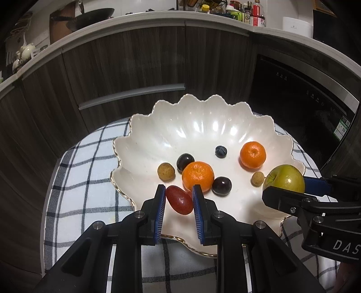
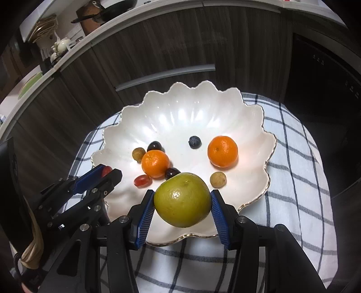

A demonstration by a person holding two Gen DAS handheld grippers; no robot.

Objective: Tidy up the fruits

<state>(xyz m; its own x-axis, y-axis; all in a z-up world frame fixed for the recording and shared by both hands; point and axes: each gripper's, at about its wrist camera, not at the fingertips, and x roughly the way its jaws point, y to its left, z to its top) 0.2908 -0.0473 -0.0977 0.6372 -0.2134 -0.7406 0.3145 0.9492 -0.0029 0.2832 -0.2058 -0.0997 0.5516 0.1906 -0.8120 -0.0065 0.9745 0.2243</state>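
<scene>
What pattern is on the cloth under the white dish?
White cloth with a dark checked grid of lines, clearest in the right wrist view.

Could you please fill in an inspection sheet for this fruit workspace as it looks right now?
Surface: checked cloth under a white scalloped plate.
Job's things: on the plate two mandarins, a blueberry, two dark grapes, two tan round fruits and a red grape.
Clutter: nothing seen.
Grippers: left gripper shut on a red oval fruit; right gripper shut on a green apple, above the plate's near edge.
Cables: nothing seen.
Surroundings: dark cabinets, counter with wok and bottles.
</scene>
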